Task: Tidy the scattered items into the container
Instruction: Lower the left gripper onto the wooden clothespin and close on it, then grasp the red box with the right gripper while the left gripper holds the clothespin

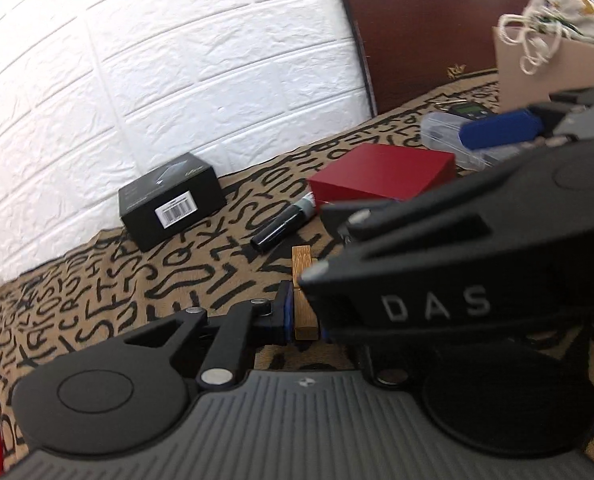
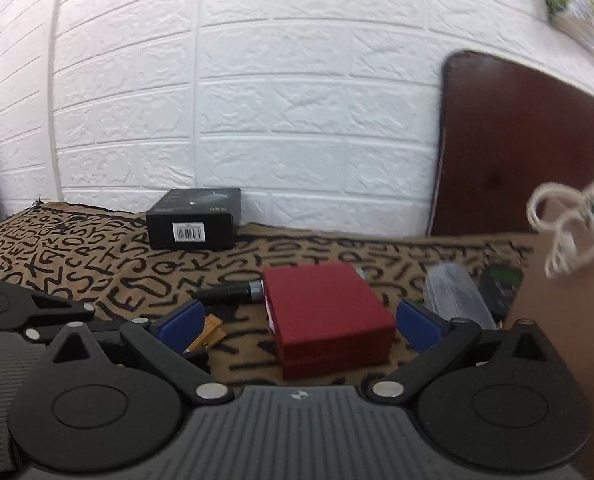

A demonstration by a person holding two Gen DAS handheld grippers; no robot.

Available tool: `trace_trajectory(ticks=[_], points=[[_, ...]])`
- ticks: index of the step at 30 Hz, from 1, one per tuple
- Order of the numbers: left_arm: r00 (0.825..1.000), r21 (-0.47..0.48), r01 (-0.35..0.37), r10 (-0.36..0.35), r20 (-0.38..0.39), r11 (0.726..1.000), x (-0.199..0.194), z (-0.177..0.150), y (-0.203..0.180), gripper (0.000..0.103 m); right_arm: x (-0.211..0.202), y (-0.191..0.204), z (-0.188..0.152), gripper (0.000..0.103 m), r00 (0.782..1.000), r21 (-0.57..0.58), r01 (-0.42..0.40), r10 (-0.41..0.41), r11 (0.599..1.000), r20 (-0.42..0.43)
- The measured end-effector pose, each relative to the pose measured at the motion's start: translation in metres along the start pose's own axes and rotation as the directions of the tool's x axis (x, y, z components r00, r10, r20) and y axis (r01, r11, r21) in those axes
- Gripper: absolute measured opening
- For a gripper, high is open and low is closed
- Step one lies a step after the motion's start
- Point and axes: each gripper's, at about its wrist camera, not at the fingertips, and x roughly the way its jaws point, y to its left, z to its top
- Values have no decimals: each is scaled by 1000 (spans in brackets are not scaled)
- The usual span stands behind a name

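Two grips: left gripper clamped on wooden peg (may twist out), right gripper spread wide around red box, could nudge it.

red box: we see smooth, matt card
wooden clip: left of the red box, bare wood with visible grain
black box: behind it, matt card, paper barcode label
cloth: printed woven fabric
wall: rough white brick-look panels

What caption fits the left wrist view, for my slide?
Left gripper shut on a wooden clothespin, right gripper crossing above.
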Motion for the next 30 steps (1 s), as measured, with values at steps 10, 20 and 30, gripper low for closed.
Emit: trace_trajectory(ticks=[10, 20, 30], points=[[1000, 74, -27, 26, 13, 997, 8, 0, -1, 15, 30, -19, -4, 103, 989, 16, 42, -40, 999, -142], [1000, 96, -28, 27, 16, 995, 11, 1, -3, 15, 51, -24, -3, 69, 975, 37, -88, 94, 995, -203], [999, 74, 26, -28, 20, 997, -32, -22, -6, 14, -12, -8, -23, 70, 948, 108, -224, 243, 968, -205]])
